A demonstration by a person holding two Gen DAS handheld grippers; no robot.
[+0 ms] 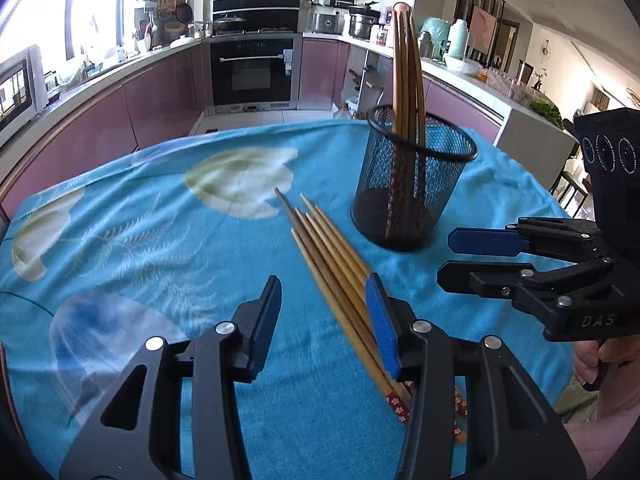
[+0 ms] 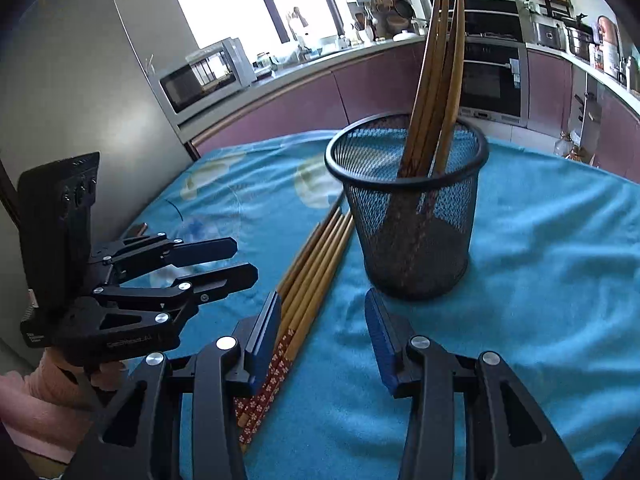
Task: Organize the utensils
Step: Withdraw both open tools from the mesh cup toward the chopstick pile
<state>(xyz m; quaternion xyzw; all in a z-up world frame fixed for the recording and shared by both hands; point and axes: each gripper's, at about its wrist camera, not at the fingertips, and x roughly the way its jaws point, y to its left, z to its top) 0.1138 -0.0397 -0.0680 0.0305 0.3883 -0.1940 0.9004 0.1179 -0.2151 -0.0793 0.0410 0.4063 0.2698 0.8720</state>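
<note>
Blue cloth (image 1: 160, 240), kitchen behind. Both grippers, left (image 1: 324, 320) and right (image 2: 324, 328), spread and empty. Best: straddle loose chopsticks (image 1: 332, 256) squarely, pinch mid-shaft, then lift toward mesh cup (image 1: 416, 184).

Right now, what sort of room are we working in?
A home kitchen, most likely: a built-in oven under a hob with pots, a microwave on the counter, and chopsticks on a cloth-covered table.

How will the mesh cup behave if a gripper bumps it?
The mesh cup looks light, so it would probably slide on the blue cloth. The tall chopsticks lean out well above its rim, likely making it top-heavy and apt to tip.
</note>
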